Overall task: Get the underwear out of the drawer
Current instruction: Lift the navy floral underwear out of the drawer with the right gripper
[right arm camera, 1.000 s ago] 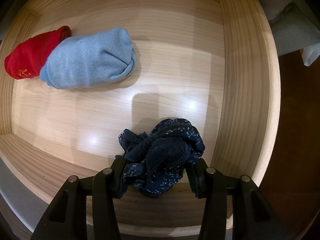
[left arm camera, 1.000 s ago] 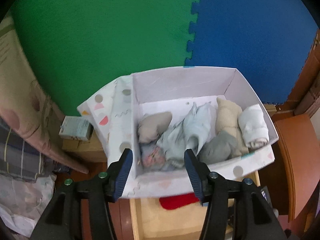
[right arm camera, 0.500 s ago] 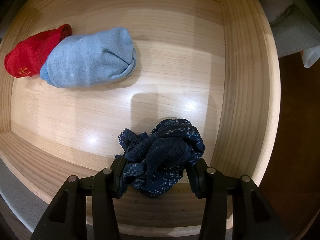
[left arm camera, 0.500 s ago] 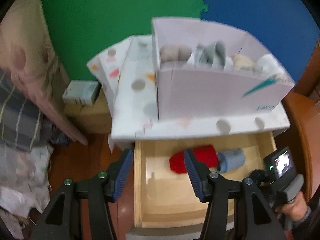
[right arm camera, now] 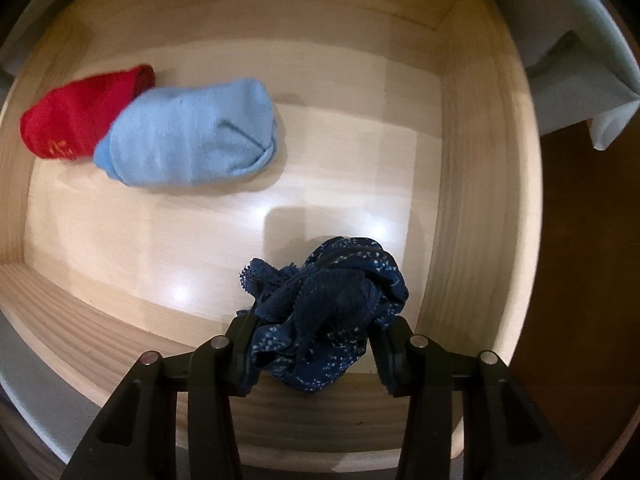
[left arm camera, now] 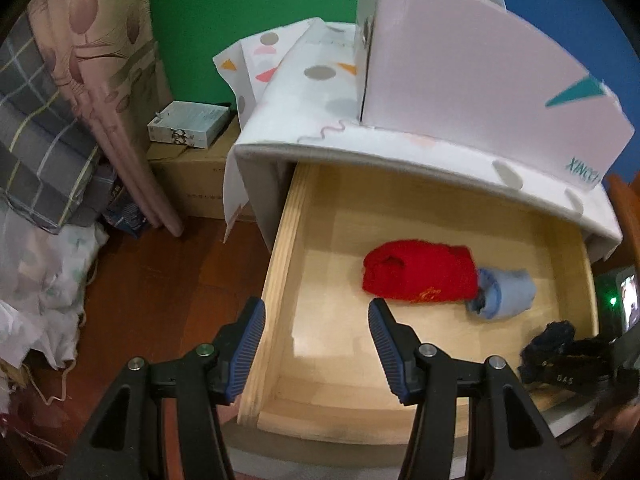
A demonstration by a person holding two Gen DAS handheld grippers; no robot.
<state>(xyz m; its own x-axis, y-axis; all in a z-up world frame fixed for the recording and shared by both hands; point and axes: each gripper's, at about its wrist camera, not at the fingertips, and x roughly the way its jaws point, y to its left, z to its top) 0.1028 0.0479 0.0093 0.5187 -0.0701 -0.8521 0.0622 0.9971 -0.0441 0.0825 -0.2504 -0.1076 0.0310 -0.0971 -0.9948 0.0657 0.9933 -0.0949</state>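
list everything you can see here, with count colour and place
drawer: 1, pale wood, pulled open
navy underwear: 1, dark blue, dotted, bunched near drawer's front right corner
red roll: 1, red, on drawer floor
blue roll: 1, light blue, touching the red roll
storage box: 1, white, on the cabinet top
small carton: 1, white, on a brown box at left
bedding: pile, grey check and pink, far left
left gripper: open, over drawer's left side
right gripper: shut on navy underwear

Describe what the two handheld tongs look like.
The left tongs are black plastic with silver screw heads and two fingers faced with ribbed blue pads. The right tongs have the same black frame and silver screws; their pads are mostly hidden. From the left view, white lettering shows on its black body.
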